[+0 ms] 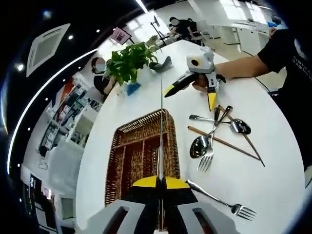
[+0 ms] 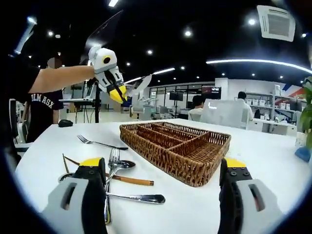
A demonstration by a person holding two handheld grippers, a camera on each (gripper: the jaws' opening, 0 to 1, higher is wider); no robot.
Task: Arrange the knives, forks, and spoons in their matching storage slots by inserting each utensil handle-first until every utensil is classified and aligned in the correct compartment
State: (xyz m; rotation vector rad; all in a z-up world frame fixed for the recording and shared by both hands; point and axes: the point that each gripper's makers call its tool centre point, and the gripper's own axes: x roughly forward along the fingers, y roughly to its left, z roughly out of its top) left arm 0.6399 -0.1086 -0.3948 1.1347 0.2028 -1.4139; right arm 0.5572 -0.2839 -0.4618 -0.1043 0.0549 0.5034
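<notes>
- Bright office space surrounds a white table, with ceiling lights, desks and seated people far off in both views.
- In the left gripper view, a wicker tray with long compartments lies at centre, just above the left gripper.
- Left gripper's yellow-tipped jaws are pressed together on a table knife, seen edge-on as a thin line running up the middle of the frame over the tray.
- In the right gripper view, this same gripper and its knife show at upper left, held in the air above the table by a person's arm.
- Right of the tray in the left gripper view lies a loose pile: two spoons, a fork and brown chopsticks crossing one another.
- Another fork lies apart at lower right, tines toward the frame edge.
- Right gripper appears at upper centre of the left gripper view, held in a hand, jaws spread and holding nothing, just above the pile.
- In the right gripper view its own jaws stand wide apart at the bottom, the tray's near corner between them and the pile at lower left.
- A potted plant stands beyond the tray, at upper left of centre in the left gripper view.
</notes>
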